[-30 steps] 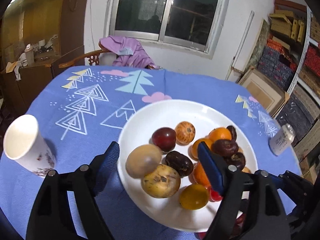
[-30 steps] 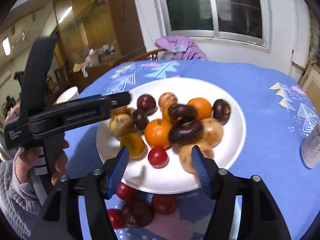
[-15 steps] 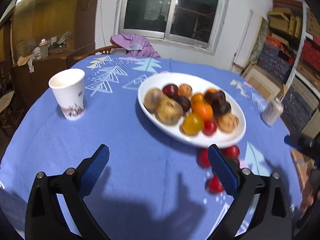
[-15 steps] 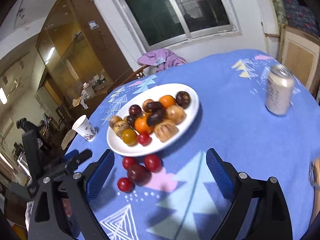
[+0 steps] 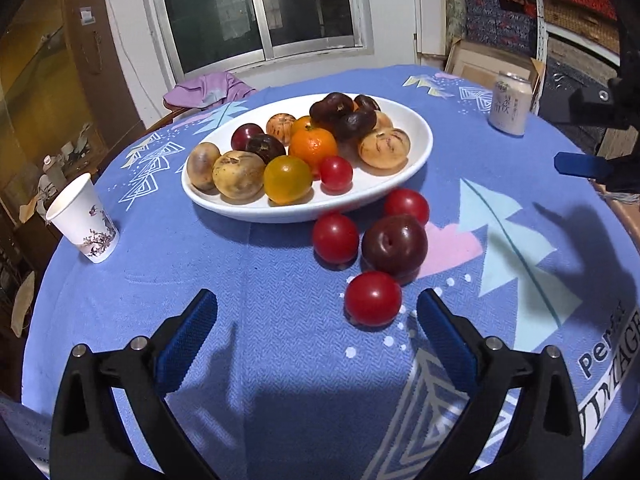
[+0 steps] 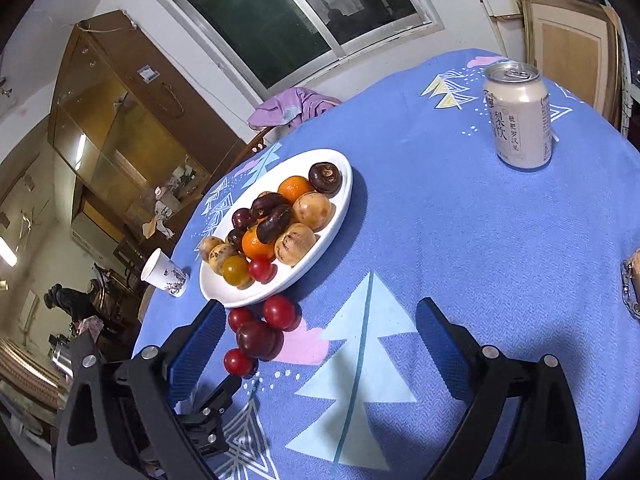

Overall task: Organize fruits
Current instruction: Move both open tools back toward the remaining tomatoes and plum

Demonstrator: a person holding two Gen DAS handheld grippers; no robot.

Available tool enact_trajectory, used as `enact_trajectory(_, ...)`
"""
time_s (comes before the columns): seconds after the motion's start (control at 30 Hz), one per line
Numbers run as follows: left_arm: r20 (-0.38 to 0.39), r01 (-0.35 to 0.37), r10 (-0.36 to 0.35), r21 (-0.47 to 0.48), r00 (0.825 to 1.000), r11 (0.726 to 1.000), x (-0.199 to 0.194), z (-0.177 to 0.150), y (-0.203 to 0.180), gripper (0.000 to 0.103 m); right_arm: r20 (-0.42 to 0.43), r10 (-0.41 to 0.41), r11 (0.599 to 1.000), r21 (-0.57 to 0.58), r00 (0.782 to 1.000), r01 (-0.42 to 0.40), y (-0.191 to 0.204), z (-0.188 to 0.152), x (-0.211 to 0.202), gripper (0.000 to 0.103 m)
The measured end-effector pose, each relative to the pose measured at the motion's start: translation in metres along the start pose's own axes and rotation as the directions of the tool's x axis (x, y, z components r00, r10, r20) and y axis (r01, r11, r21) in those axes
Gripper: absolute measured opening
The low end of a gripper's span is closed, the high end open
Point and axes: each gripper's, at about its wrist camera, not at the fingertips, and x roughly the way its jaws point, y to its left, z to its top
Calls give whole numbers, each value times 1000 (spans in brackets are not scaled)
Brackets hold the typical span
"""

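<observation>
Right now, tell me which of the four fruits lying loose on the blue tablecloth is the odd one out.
The large dark purple plum. The other three are small bright red round fruits, clustered around it, just in front of the white oval plate.

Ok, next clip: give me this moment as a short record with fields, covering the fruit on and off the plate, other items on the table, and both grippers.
surface: round table with blue patterned tablecloth
plate: white oval plate, piled with mixed fruit
loose fruit: three red tomatoes and a dark plum on the cloth beside the plate
other items: paper cup; drink can
left gripper: open, nothing between its jaws
right gripper: jaws opening, nothing between them
status: loose fruit not yet on the plate
</observation>
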Motion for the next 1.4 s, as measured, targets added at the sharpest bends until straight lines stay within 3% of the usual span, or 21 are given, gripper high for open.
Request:
enact_trajectory(0.27, -48, -19, 21, 28, 999, 999, 13, 5, -4, 98, -14, -10, 1000, -4, 1000, 10, 0, -2, 3, 97)
enact_trajectory(0.53, -58, -26, 24, -28, 998, 999, 17, 6, 9, 98, -19, -11, 1000, -10, 1000, 11, 1, -2, 3, 97)
enact_trajectory(0.73, -17, -98, 98, -27, 995, 995, 9, 6, 19, 98, -20, -10, 1000, -11, 1000, 10, 1, -2, 4, 97)
enact_trajectory(0.9, 41, -197, 197, -12, 980, 980, -1, 6, 24, 98, -23, -10, 1000, -14, 1000, 9, 2, -2, 4, 97)
enact_trajectory(1.1, 42, -217, 219, -49, 975, 975, -3, 7, 35, 98, -21, -7, 1000, -18, 1000, 7, 4, -3, 4, 97)
enact_trajectory(1.27, 53, -184, 187, -52, 981, 982, -6, 6, 34, 98, -24, -2, 998, -62, 1000, 0, 10, -5, 7, 97)
enact_trajectory(1.33, 46, -110, 113, -54, 993, 992, -7, 5, 33, 98, -22, 10, 992, -123, 1000, -13, 18, -9, 8, 97)
enact_trajectory(1.4, 35, -57, 59, -58, 998, 997, -4, 4, 33, 98, -33, 4, 976, -215, 999, -11, 31, -15, 12, 89)
